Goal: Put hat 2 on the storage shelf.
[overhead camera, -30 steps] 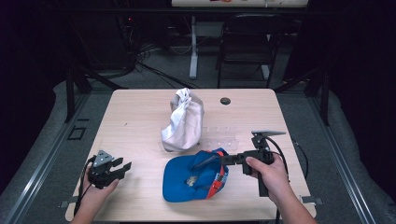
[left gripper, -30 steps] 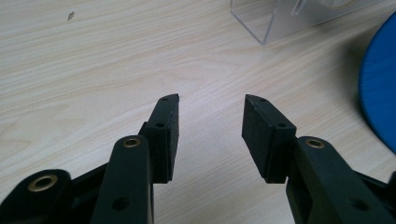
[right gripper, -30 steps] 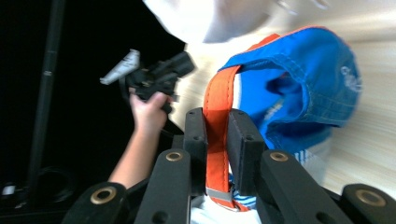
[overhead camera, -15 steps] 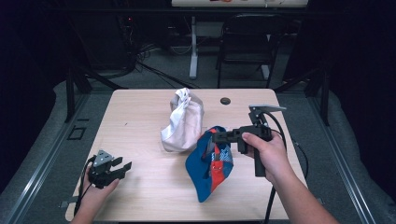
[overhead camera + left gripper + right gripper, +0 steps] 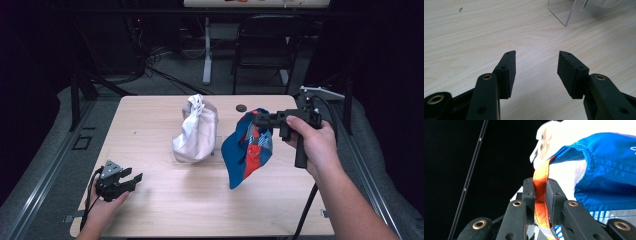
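The right tool (image 5: 260, 119) clamped the orange strap (image 5: 540, 195) of a blue cap (image 5: 247, 152), which hung clear above the surface (image 5: 160, 210), just right of the white cloth bag (image 5: 196, 131). The left tool (image 5: 127, 181) rested near the front left edge, its jaws having just been opening, with nothing between them; bare wood lay ahead.

We could read no text, label, brand or number on anything in these views.
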A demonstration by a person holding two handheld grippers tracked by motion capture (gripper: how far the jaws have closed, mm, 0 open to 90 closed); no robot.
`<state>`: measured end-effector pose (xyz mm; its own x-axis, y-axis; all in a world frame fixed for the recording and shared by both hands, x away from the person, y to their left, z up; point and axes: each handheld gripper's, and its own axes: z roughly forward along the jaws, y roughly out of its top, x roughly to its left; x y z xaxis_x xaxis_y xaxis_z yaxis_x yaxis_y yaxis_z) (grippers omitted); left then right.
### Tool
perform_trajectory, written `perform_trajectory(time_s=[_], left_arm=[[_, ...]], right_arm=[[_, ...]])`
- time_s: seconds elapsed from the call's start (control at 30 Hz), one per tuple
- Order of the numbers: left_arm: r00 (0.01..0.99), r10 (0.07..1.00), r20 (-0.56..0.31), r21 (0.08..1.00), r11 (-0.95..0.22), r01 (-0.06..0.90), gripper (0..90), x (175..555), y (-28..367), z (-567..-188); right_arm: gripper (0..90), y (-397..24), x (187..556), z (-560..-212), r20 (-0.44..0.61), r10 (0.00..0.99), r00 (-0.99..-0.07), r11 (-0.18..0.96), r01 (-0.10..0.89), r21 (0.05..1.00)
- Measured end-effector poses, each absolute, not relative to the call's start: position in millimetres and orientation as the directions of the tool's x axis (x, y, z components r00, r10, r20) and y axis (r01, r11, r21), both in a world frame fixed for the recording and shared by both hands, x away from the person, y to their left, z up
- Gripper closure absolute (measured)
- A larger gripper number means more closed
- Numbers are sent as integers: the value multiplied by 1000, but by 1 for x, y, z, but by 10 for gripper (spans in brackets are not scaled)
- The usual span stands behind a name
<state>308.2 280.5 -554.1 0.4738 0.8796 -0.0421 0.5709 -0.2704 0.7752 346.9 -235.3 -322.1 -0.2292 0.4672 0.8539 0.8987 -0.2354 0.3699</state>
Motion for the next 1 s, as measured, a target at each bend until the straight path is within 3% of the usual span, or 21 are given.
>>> perform_trajectory(time_s=[0.53, 1.0], left_arm=[[474, 879, -48, 781, -263, 567, 493, 309, 283, -555], [481, 875, -47, 781, -268, 564, 493, 310, 283, -556]], right_arm=[[789, -242, 387, -296, 828, 528, -187, -340, 848, 408], [789, -238, 416, -307, 809, 578, -112, -379, 841, 387]])
